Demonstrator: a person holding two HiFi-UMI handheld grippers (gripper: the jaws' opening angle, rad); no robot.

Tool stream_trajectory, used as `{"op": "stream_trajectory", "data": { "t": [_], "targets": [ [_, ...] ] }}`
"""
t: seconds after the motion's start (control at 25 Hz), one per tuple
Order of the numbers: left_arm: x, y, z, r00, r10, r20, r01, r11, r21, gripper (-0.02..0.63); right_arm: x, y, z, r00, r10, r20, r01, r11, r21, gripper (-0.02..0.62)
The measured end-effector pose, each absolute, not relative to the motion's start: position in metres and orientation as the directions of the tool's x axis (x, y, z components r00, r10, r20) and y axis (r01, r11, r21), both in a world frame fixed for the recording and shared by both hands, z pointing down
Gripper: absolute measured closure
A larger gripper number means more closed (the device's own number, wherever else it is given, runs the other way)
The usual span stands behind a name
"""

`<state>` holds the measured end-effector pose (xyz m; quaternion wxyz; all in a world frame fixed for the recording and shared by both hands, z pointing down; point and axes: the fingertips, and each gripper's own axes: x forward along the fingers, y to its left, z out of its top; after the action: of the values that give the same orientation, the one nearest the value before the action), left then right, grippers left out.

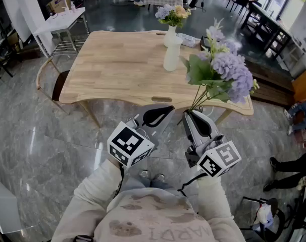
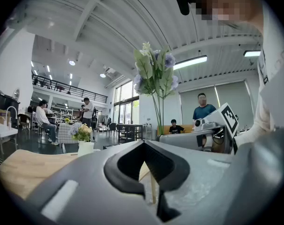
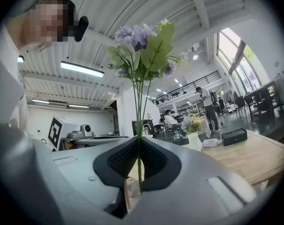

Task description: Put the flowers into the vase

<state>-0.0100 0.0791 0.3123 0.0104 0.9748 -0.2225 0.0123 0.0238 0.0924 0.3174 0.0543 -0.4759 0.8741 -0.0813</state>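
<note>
Right gripper (image 1: 196, 115) is clenched on the stems of the flowers (image 1: 224, 68). The bunch is upright, its purple blooms above the table's (image 1: 112, 69) near right corner. Left gripper (image 1: 159, 113) has its jaws together with nothing between them, just off the near edge. The empty white vase (image 1: 171, 54) stands right of the middle, toward the far edge. A second vase (image 1: 170, 33), already filled, stands just behind it.

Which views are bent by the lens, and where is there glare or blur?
Head view: sharp and evenly lit, with reflections on the glossy floor. Left gripper view: fisheye with black corners; the ceiling lamp glares, the near jaws are soft. Right gripper view: same fisheye; the windows are overexposed, the flowers are sharp.
</note>
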Motion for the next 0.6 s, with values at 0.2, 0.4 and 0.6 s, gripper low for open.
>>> {"op": "stream_trajectory", "data": {
  "t": [0.2, 0.4, 0.6],
  "targets": [
    [-0.0109, 0.0743, 0.3109, 0.897, -0.441, 0.019, -0.441, -0.897, 0.014, 0.605, 0.0254, 0.0897, 0.3184, -0.541, -0.841, -0.02, -0.823, 0.534, -0.196, 0.555],
    [-0.0106, 0.0735, 0.3095, 0.898, -0.441, 0.015, -0.441, -0.898, 0.013, 0.606, 0.0248, 0.0901, 0.318, -0.541, -0.841, -0.02, -0.823, 0.534, -0.193, 0.555],
    [-0.0096, 0.075, 0.3076, 0.898, -0.44, 0.01, -0.44, -0.898, 0.002, 0.606, 0.0237, 0.0914, 0.3174, -0.543, -0.84, -0.023, -0.822, 0.536, -0.192, 0.555]
  ]
}}
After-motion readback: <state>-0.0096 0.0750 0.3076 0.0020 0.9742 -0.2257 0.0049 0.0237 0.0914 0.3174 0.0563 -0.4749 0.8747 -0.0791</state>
